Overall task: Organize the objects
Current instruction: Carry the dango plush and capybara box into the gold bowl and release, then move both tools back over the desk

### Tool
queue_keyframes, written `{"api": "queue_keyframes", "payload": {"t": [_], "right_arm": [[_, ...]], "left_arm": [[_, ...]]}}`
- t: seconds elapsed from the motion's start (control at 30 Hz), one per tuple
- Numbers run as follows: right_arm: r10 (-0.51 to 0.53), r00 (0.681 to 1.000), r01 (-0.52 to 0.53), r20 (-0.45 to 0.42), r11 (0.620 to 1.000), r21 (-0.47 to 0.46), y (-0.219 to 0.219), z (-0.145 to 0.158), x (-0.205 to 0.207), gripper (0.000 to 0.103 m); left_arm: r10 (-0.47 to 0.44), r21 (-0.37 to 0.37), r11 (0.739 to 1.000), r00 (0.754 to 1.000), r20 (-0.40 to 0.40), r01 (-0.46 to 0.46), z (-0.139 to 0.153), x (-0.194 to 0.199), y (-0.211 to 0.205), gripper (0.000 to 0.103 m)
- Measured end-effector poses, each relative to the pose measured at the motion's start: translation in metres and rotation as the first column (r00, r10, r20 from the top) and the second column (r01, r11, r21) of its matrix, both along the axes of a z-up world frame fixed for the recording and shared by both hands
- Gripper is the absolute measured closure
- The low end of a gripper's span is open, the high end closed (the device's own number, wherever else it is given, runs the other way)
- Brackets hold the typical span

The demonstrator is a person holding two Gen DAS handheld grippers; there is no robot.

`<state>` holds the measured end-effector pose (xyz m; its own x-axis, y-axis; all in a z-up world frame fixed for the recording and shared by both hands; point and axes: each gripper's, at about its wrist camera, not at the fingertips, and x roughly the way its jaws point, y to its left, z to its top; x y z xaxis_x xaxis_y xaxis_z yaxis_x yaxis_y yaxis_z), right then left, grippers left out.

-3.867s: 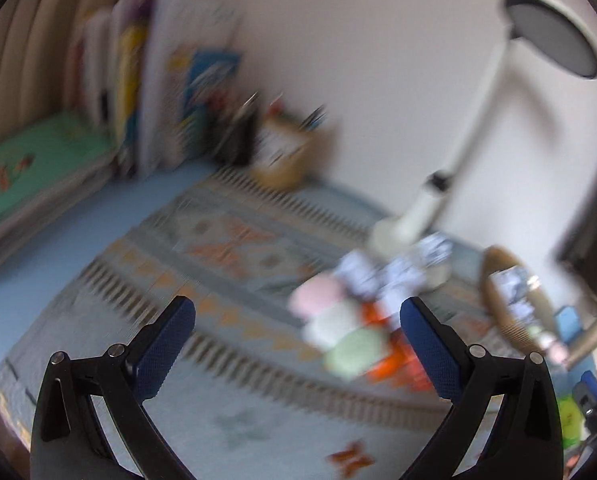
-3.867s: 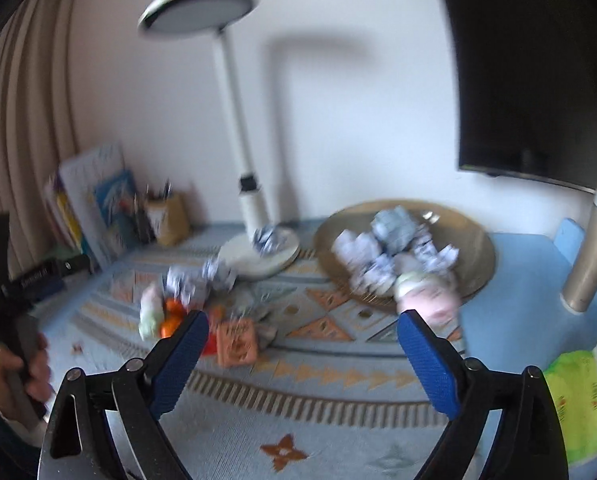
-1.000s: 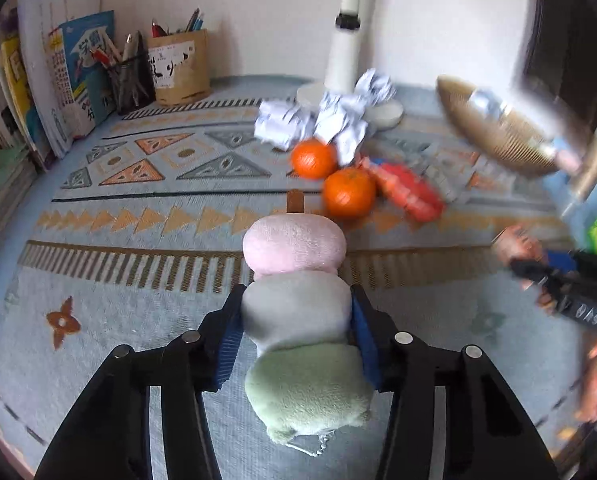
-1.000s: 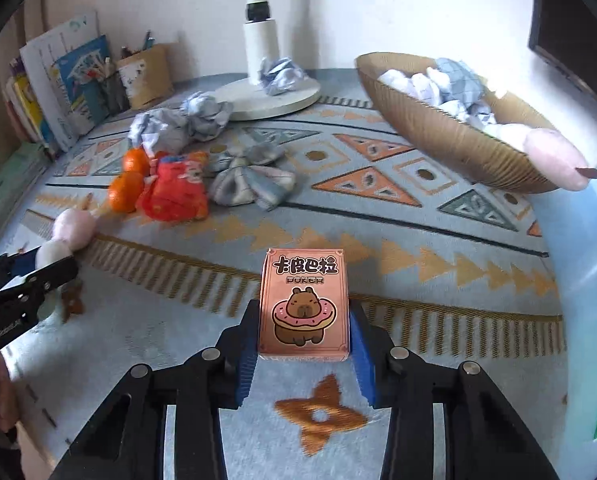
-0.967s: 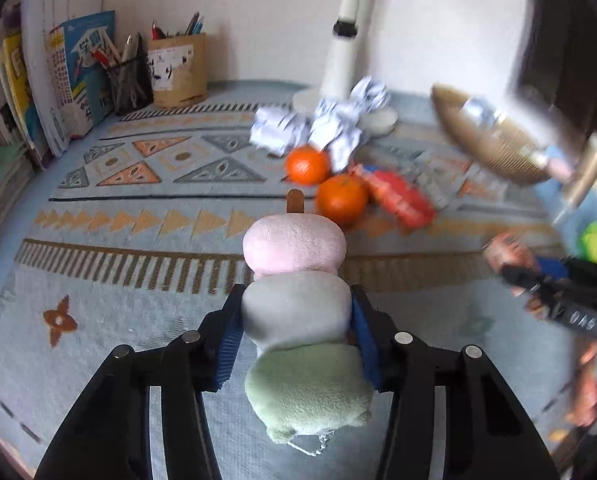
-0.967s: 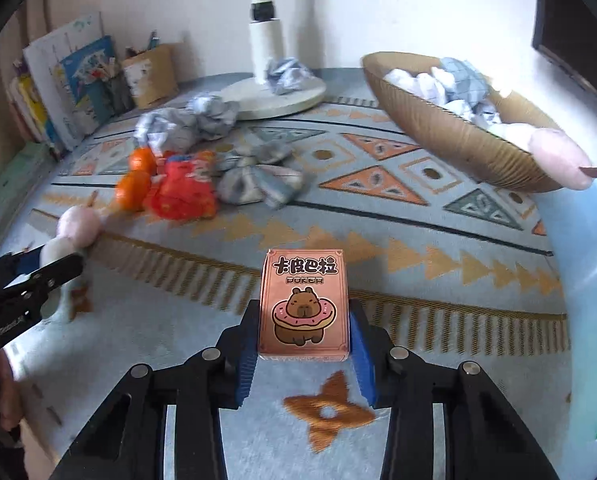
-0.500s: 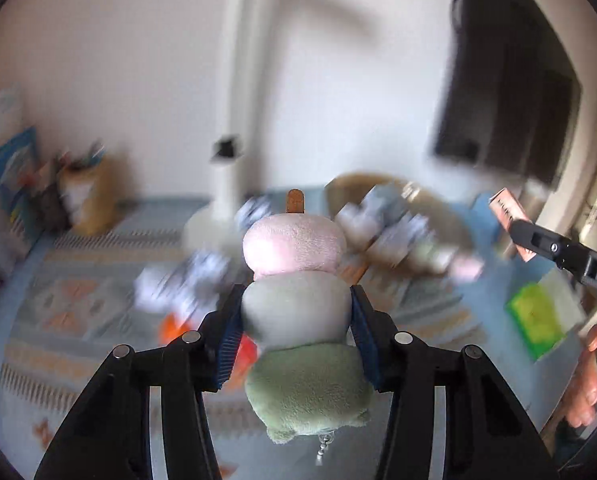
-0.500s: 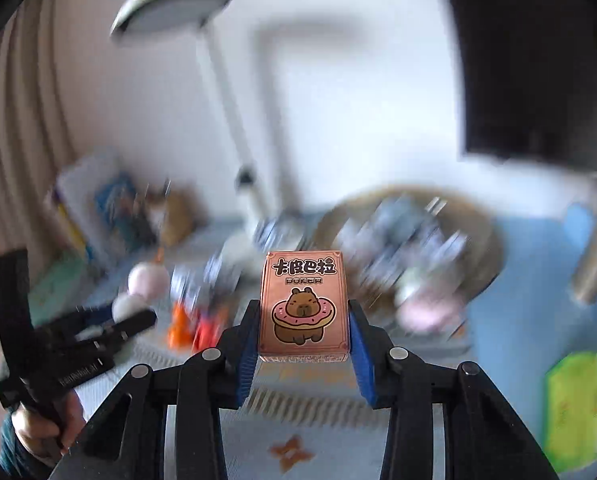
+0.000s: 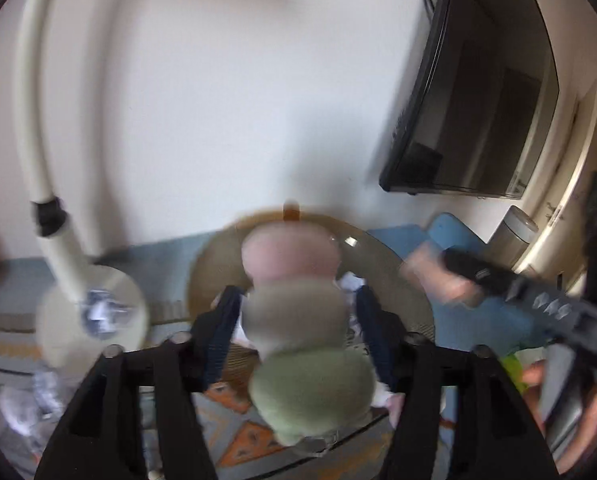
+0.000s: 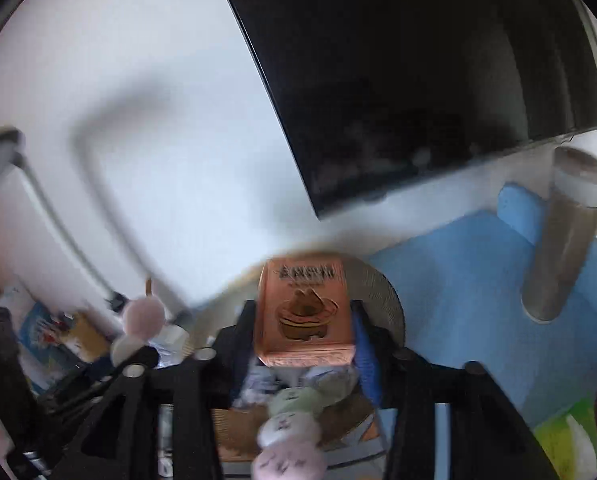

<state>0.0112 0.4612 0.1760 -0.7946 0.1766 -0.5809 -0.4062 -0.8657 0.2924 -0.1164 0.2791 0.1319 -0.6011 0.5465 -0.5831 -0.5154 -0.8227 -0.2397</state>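
Note:
My left gripper (image 9: 296, 314) is shut on a plush dango skewer (image 9: 294, 312) of pink, grey and green balls, held above the woven basket (image 9: 218, 264). My right gripper (image 10: 300, 326) is shut on an orange capybara card box (image 10: 304, 312) above the same basket (image 10: 382, 288). A second plush skewer (image 10: 290, 428) lies in the basket below the box. The left gripper and its plush (image 10: 140, 320) show at the left of the right wrist view; the right gripper (image 9: 510, 292) shows blurred at the right of the left wrist view.
A white desk lamp (image 9: 62, 256) stands left of the basket with crumpled paper (image 9: 98, 312) on its base. A black monitor (image 10: 418, 72) hangs on the wall behind. A steel tumbler (image 10: 562, 240) stands on the blue mat (image 10: 458, 280) to the right. A green packet (image 10: 558, 440) lies near the front right.
Both grippers have lifted off the patterned mat and swung over the basket, each still holding its object. The views are motion-blurred.

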Motion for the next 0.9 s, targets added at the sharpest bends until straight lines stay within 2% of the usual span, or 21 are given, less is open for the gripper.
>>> {"api": "queue_keyframes", "payload": {"t": [0.03,0.07,0.13,0.3,0.5,0.57,0.7,0.83,0.87,0.9], "right_arm": [[-0.001,0.999,0.001,0.037,1.0,-0.002,0.003,-0.005,-0.009,0.044],[0.017,0.998,-0.016,0.066,1.0,-0.015,0.005,-0.011,-0.014,0.044],[0.062,0.995,-0.059,0.076,0.997,-0.044,0.003,-0.019,-0.012,0.044],[0.07,0.993,-0.068,0.09,0.997,-0.031,-0.011,-0.03,0.008,0.04],[0.137,0.99,-0.136,0.028,0.99,-0.038,-0.04,-0.018,0.038,0.039],[0.17,0.985,-0.17,-0.001,0.985,-0.021,-0.049,-0.012,0.055,0.034],[0.291,0.956,-0.291,-0.04,0.957,0.011,-0.093,-0.004,0.072,0.032],[0.387,0.922,-0.387,0.002,0.922,0.023,-0.141,-0.022,0.069,0.026],[0.405,0.914,-0.406,0.026,0.914,0.022,-0.155,-0.032,0.066,0.026],[0.42,0.907,-0.421,0.043,0.907,0.023,-0.165,-0.04,0.065,0.026]], "left_arm": [[0.02,-0.011,1.0,1.0,0.007,-0.02,-0.004,-0.004,0.002,0.014],[0.043,-0.018,0.999,0.999,0.008,-0.043,-0.007,-0.004,0.001,0.011],[0.038,0.013,0.999,0.999,0.027,-0.038,-0.013,0.0,-0.009,0.011],[0.072,0.074,0.994,0.996,0.046,-0.075,-0.013,0.032,-0.045,0.011],[0.191,0.075,0.979,0.981,-0.036,-0.188,0.013,0.089,-0.11,0.01],[0.252,0.092,0.965,0.967,-0.05,-0.246,0.022,0.108,-0.138,0.0],[0.34,0.139,0.933,0.94,-0.034,-0.333,0.023,0.14,-0.194,0.001],[0.496,0.11,0.864,0.868,-0.016,-0.492,0.001,0.156,-0.245,0.001],[0.539,0.082,0.84,0.842,-0.003,-0.537,-0.012,0.155,-0.257,0.001],[0.561,0.054,0.826,0.828,0.012,-0.561,-0.022,0.154,-0.265,0.001]]}}
